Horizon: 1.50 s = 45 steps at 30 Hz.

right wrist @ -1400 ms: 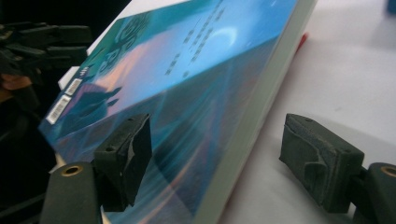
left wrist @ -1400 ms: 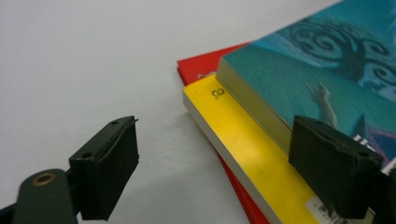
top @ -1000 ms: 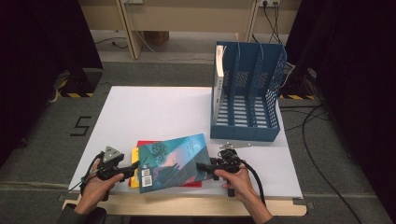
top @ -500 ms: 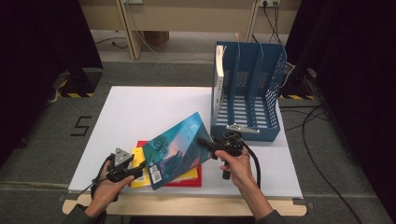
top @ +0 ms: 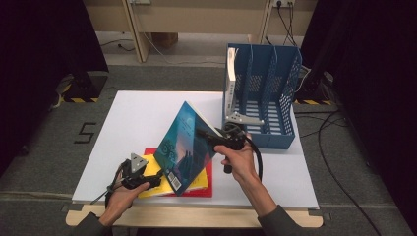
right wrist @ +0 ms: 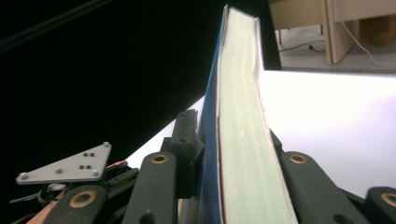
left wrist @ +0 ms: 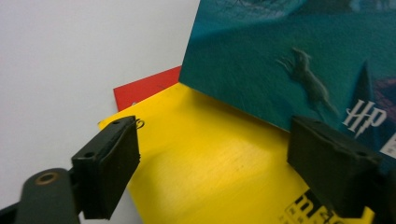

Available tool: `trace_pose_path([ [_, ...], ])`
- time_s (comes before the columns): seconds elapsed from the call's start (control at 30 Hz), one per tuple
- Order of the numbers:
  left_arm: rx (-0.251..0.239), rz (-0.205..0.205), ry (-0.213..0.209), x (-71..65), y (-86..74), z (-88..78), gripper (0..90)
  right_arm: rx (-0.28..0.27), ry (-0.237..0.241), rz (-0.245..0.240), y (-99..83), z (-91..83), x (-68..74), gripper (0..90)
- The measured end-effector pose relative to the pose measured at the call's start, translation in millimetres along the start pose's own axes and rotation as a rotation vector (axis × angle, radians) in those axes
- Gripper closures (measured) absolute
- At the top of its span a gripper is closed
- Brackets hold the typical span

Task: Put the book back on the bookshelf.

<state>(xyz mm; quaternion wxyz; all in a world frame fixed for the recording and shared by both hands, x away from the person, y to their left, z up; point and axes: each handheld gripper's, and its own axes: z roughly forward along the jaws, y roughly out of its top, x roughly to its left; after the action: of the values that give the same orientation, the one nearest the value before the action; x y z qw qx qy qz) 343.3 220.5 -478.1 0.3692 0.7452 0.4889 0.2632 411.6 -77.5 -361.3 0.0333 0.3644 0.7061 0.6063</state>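
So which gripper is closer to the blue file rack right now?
Right. The right gripper holds the teal book up just in front of the blue file rack; the left gripper sits open by the yellow book.

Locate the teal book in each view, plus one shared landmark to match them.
High view: teal book tilted up at centre, right gripper clamped on its edge.
Left gripper view: its cover fills the upper right, above the yellow book.
Right gripper view: its page edge rises between the jaws.
Shared landmark: the white table.
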Motion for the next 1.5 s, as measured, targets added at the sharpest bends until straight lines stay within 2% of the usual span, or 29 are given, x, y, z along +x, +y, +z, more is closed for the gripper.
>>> trace_pose_path([
  [0.07,-0.025,0.001,0.024,-2.2,5.8,3.7,14.4,0.04,0.001,-0.028,15.2,6.1,5.0,71.3],
  [0.1,-0.045,-0.009,0.047,-1.8,10.9,8.3,14.9,0.07,0.002,-0.06,30.2,12.8,9.9,72.7],
  [0.13,-0.045,-0.009,0.047,-1.8,10.9,8.3,15.0,0.07,0.002,-0.06,30.2,12.8,9.9,72.7],
  [0.17,-0.047,-0.01,0.055,-1.2,12.7,11.2,15.0,0.103,0.003,-0.121,43.6,19.9,18.6,73.4],
  [0.2,-0.051,-0.016,0.062,-0.4,13.4,14.0,15.0,0.103,0.003,-0.121,43.6,19.9,18.6,73.4],
  [0.23,-0.044,-0.019,0.062,0.7,13.7,15.7,14.9,0.127,0.001,-0.189,50.6,27.0,29.1,73.5],
  [0.27,-0.04,-0.023,0.061,1.6,13.4,16.2,14.7,0.135,0.007,-0.214,51.8,29.0,33.8,73.3],
  [0.3,-0.044,-0.025,0.06,2.2,12.9,16.1,14.7,0.138,0.033,-0.228,51.5,29.7,37.5,72.7],
  [0.33,-0.044,-0.022,0.059,3.0,12.4,15.0,14.7,0.138,0.033,-0.228,51.5,29.7,37.5,72.7],
  [0.37,-0.047,-0.026,0.056,3.5,11.9,14.1,14.7,0.137,0.058,-0.231,50.1,28.3,40.5,71.2],
  [0.4,-0.046,-0.027,0.054,4.2,11.4,13.3,14.7,0.114,0.083,-0.212,46.4,26.4,43.8,70.4],
  [0.47,-0.047,-0.027,0.06,4.8,10.5,13.1,14.8,0.095,0.09,-0.269,40.5,21.3,52.7,69.8],
  [0.53,-0.048,-0.032,0.063,5.9,9.9,12.6,15.1,0.081,0.085,-0.301,36.1,18.0,61.0,67.0],
  [0.57,-0.046,-0.033,0.061,6.8,10.0,11.4,15.1,0.066,0.099,-0.267,32.6,15.9,67.0,61.5],
  [0.63,-0.053,-0.039,0.062,7.8,9.8,10.0,15.1,0.064,0.096,-0.265,31.1,14.8,69.6,62.4],
  [0.67,-0.054,-0.04,0.064,8.3,9.8,9.7,15.1,0.068,0.085,-0.299,30.4,14.1,71.8,63.1],
  [0.7,-0.048,-0.039,0.064,9.0,9.9,9.3,15.1,0.068,0.076,-0.296,28.8,12.8,73.3,62.2],
  [0.73,-0.051,-0.037,0.062,9.7,9.7,9.7,15.1,0.074,0.083,-0.273,26.2,11.3,73.9,61.3],
  [0.77,-0.048,-0.042,0.058,10.4,9.6,9.6,15.1,0.08,0.084,-0.275,18.9,9.3,71.6,60.8],
  [0.8,-0.048,-0.042,0.058,10.4,9.6,9.6,15.1,0.08,0.084,-0.275,18.9,9.3,71.6,60.8],
  [0.83,-0.048,-0.044,0.057,10.3,9.7,9.9,15.2,0.102,0.088,-0.279,10.7,9.6,68.4,63.2],
  [1.0,-0.048,-0.043,0.059,10.4,9.7,8.8,15.2,0.103,0.087,-0.256,1.4,16.9,62.2,63.8],
  [1.2,-0.04,-0.076,0.042,20.8,7.2,5.7,15.1,0.039,0.094,-0.22,-3.8,23.1,52.5,68.6],
  [1.33,-0.048,-0.11,0.034,34.7,5.3,1.6,15.0,-0.003,0.11,-0.152,-6.4,24.0,41.6,71.5],
  [1.43,-0.058,-0.173,0.036,50.7,3.6,-0.7,15.1,-0.022,0.129,-0.089,-5.3,25.9,30.8,71.8],
  [1.5,-0.062,-0.207,0.062,64.3,1.9,-2.0,15.0,-0.037,0.147,-0.018,-4.8,26.8,21.3,71.7],
])
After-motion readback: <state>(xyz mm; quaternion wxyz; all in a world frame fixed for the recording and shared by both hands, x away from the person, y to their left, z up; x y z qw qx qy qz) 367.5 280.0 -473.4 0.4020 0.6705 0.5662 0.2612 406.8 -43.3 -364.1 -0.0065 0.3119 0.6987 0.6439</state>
